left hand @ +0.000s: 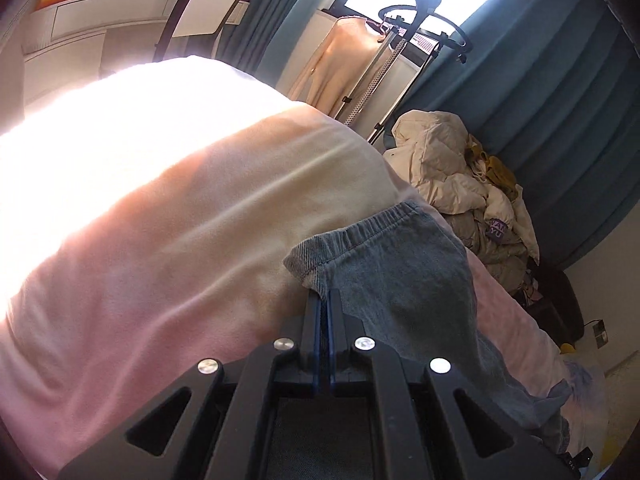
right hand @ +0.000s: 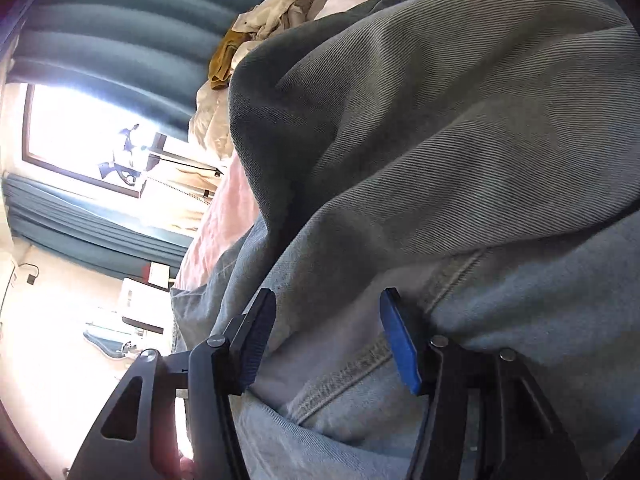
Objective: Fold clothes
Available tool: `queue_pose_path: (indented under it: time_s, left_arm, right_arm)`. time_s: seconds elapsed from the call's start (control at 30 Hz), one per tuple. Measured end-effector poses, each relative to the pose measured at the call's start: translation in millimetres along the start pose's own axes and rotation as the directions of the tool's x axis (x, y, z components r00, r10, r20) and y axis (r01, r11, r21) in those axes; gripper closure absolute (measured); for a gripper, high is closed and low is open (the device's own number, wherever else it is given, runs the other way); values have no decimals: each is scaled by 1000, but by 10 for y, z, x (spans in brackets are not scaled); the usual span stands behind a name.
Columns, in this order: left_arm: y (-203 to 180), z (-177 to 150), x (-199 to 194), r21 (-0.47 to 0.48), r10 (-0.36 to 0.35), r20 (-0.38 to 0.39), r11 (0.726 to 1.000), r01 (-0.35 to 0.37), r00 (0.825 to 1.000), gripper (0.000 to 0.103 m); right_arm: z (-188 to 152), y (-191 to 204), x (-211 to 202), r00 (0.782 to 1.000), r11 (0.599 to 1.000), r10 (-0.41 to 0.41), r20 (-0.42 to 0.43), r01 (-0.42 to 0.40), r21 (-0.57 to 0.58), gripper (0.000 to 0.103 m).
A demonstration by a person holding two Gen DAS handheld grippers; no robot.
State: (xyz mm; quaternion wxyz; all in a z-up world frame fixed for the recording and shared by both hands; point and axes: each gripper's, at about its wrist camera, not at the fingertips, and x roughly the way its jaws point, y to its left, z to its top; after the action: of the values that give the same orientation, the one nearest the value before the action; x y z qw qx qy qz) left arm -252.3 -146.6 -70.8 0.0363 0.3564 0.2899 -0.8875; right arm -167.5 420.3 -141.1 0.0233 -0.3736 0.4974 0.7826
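Grey-blue denim jeans [left hand: 400,276] lie on a pink bedsheet [left hand: 140,248] in the left wrist view, with the elastic waistband bunched at the top. My left gripper [left hand: 324,296] is shut on the waistband's edge, and the fabric hangs off to its right. The same jeans [right hand: 440,120] fill most of the right wrist view, a seam running under the tool. My right gripper [right hand: 328,300] stands open just over the denim. Its blue pads [right hand: 400,344] are well apart and do not press on the cloth.
A pile of cream and yellow clothes [left hand: 460,184] sits at the bed's far end, also the pile [right hand: 280,4] in the right view. A garment stand [left hand: 404,40] with a beige top stands by the window. Teal curtains [left hand: 540,100] hang behind, and a white desk [left hand: 100,20] is far left.
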Motion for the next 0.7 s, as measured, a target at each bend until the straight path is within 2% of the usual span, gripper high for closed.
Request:
queue_pose_path:
  time_s: [0.2,0.27,0.3,0.33,0.4,0.53,0.6,0.67,0.7]
  left_arm:
    - [92,42,-60,-69,-49,0,996,49,999,101]
    - [110,39,-58,-82,-55,-2,995,54,999,101]
    - [117,33,-59,-86,-56,-3,995,56,998,101]
    - [123,28,-61,-90,-58,-4,994,57,998,101]
    - [142,18,-103,-101,-67,-5,993,66,998,101]
    - [217,23,-212,-167,-79,-6,983,77,997,101]
    - [246,-2,-204,-169,-53,-17,984,50,998,101]
    - [268,-80,-131,-142,-6,-38,990,1,999,101]
    - [279,-119,-94,-127,17,-49,992,-24,999,101]
  right_arm:
    - [251,-106,155,999,993,49,-7,-48,108,48]
    - [295,-104,105,998,992,55,16,-57,109,64]
    - [295,-61,49,999,996,36,32,-38,81,81]
    - [292,-17,-12,998,998,24,49,-27,58,89]
    - [275,86,-168,996,999,40,85,-43,30,96]
    - [185,398,-600,984,995,71,162,-59,-77,98]
    - [94,522,-749,981,987,66,180,-38,-157,98]
    - [-6,528,-700,987,977,-11,160,44,-208,98]
    - [-29,480,-568,991,981,-60,116,80,-178,98]
